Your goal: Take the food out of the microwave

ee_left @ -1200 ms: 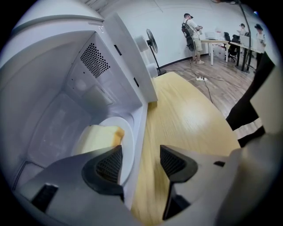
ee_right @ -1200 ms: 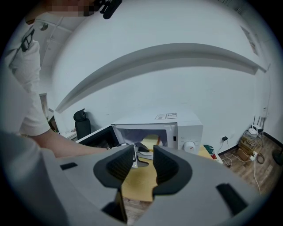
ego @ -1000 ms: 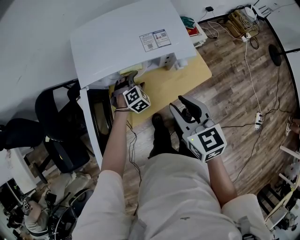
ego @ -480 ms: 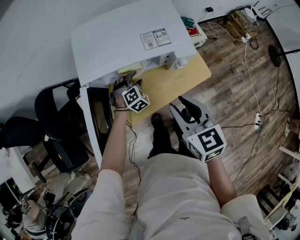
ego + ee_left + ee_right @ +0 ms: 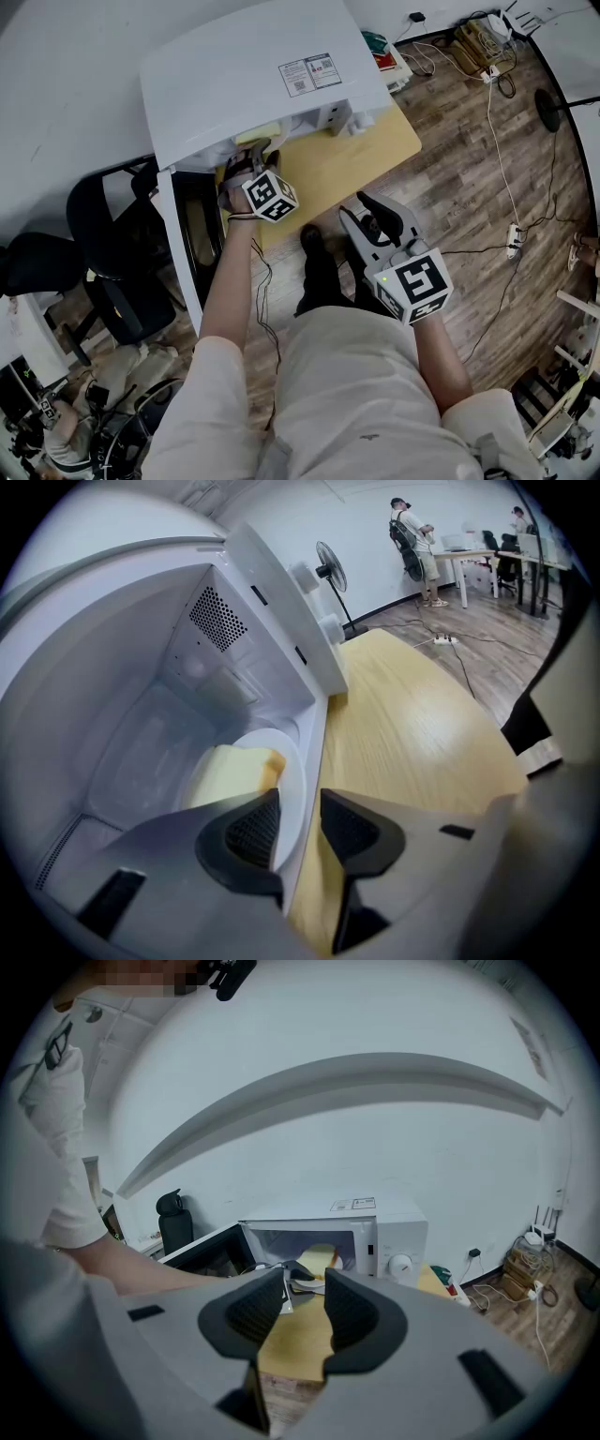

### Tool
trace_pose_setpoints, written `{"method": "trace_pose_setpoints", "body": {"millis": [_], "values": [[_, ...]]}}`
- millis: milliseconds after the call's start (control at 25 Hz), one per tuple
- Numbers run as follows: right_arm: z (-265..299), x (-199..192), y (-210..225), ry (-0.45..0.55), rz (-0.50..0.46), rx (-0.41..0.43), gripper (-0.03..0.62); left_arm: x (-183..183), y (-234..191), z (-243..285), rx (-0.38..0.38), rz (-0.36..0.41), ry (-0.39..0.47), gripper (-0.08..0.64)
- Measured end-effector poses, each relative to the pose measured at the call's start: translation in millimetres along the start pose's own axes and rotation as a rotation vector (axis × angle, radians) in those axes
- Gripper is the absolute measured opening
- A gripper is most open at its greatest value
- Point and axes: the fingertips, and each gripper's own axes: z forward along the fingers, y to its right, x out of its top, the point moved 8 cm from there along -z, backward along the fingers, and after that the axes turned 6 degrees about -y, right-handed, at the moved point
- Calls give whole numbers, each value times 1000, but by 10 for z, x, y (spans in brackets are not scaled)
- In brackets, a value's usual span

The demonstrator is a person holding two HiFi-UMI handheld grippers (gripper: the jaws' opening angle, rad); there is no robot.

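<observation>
Your left gripper [image 5: 300,810] reaches into the open microwave [image 5: 253,84] and its fingers [image 5: 246,832] are closing around the plate [image 5: 287,761].

The near rim of the white plate stands between the two fingers, but a small gap shows there, so they do not clench it yet. The food [image 5: 230,771] (a pale yellow slice with a browner edge) lies on this plate, inside the microwave, close to the front opening. The microwave stands on the wooden desk [image 5: 412,724] and its door [image 5: 192,234] hangs open at your left. Your right gripper [image 5: 366,211] is well apart from the microwave, above the floor [image 5: 469,187], with its fingers released and nothing between them.
</observation>
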Motion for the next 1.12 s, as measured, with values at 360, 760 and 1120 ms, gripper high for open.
{"method": "trace_pose_setpoints", "body": {"millis": [360, 760, 1120], "values": [[3, 20, -4, 1, -1, -6, 126, 13, -30, 2, 26, 11, 1, 91], [2, 23, -14, 4, 2, -12, 126, 26, -17, -1, 45, 53, -16, 78], [11, 49, -60, 16, 2, -16, 126, 6, 24, -82, 54, 82, -21, 72]]}}
